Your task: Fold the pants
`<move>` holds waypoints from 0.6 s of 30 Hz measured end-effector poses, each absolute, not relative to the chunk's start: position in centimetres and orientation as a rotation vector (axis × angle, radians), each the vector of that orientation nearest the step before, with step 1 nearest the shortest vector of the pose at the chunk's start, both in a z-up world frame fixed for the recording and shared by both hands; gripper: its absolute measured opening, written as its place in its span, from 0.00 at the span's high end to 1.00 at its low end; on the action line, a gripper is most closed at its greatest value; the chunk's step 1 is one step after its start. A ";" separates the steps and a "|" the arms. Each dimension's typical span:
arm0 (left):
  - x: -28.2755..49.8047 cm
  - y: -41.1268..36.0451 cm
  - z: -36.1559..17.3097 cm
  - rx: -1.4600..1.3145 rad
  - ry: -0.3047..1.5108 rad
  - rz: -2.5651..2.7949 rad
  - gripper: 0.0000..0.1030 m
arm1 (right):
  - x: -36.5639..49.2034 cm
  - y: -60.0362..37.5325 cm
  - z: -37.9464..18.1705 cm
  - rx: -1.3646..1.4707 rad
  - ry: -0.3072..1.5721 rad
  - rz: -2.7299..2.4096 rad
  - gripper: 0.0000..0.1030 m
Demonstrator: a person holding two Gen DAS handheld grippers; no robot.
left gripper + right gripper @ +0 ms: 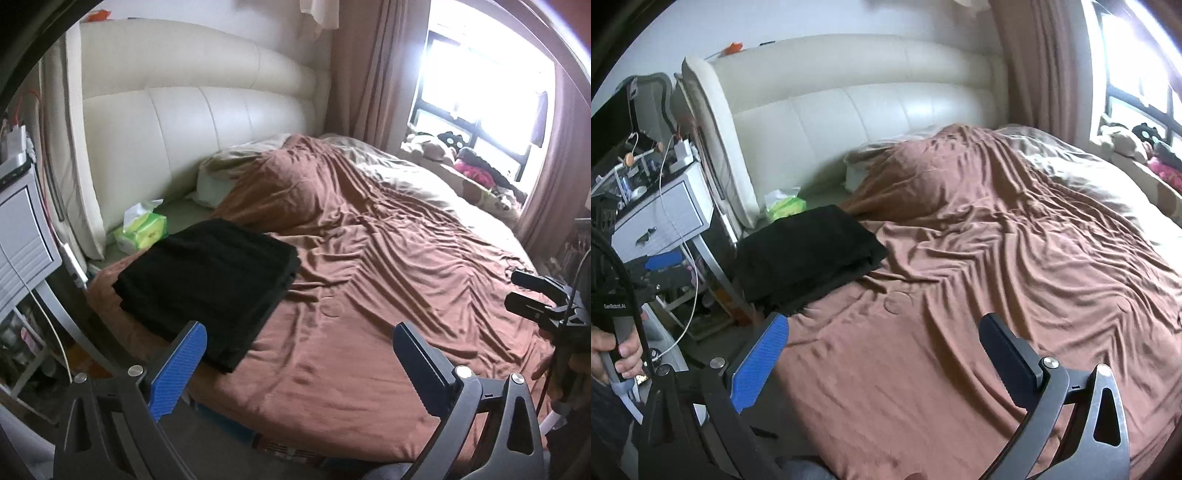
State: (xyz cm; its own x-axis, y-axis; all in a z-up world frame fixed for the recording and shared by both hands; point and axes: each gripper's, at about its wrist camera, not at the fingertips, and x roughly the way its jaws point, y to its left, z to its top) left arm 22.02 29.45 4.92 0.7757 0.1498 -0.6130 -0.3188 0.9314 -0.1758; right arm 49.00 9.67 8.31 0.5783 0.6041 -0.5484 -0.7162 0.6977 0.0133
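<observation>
With both grippers' jaws apart and empty, your folded pants (207, 288) sit at ten o'clock near the bed (369, 295) edge, where a nudge could tip them off.

We see the folded pants (210, 288) lying on the bed cover (369, 277) near the bed's left edge, in front of the tissue pack (142, 230) and the headboard (192, 122). A nightstand (661, 218) stands left of the bed. Pillows (229, 173) lie behind the pants, and the window sill (480, 173) runs along the far right.
</observation>
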 end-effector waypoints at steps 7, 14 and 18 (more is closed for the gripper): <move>20.4 25.7 6.7 -0.254 0.601 0.221 0.01 | 44.8 4.9 10.2 -0.194 0.515 0.749 0.00; 17.8 21.3 8.9 -0.235 0.528 0.152 0.01 | 40.5 0.6 11.0 -0.177 0.475 0.714 0.00; 16.5 18.7 9.6 -0.207 0.512 0.117 0.01 | 37.5 -2.0 10.9 -0.173 0.462 0.664 0.00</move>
